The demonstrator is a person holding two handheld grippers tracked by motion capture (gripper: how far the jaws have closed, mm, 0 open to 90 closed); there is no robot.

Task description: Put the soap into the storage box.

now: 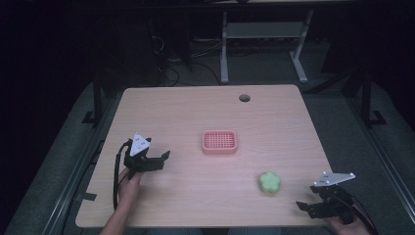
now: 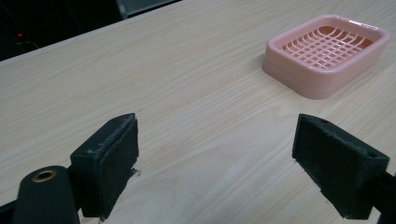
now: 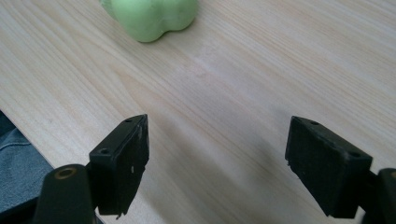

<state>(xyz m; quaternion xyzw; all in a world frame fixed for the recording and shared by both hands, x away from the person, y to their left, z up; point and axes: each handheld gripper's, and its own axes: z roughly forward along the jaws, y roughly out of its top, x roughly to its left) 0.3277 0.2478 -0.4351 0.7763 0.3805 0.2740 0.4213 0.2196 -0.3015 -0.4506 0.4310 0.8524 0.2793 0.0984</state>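
Note:
A pink slotted soap dish [image 1: 219, 142] sits near the middle of the wooden table [image 1: 205, 112]. A green flower-shaped soap [image 1: 270, 182] lies to its right and nearer me. My left gripper [image 1: 157, 159] rests at the table's left side, open and holding nothing; its view has the soap dish [image 2: 327, 53] ahead at upper right, past its fingertips [image 2: 109, 161]. My right gripper [image 1: 309, 208] hovers at the front right corner, open, with nothing between its jaws. Its own view puts the green soap [image 3: 152, 16] ahead at upper left.
A round cable hole [image 1: 244, 98] sits near the table's far edge. Beyond the table a white desk frame [image 1: 262, 44] stands on the dark floor. The front table edge shows at lower left in the right gripper view, with grey cloth [image 3: 16, 163] below.

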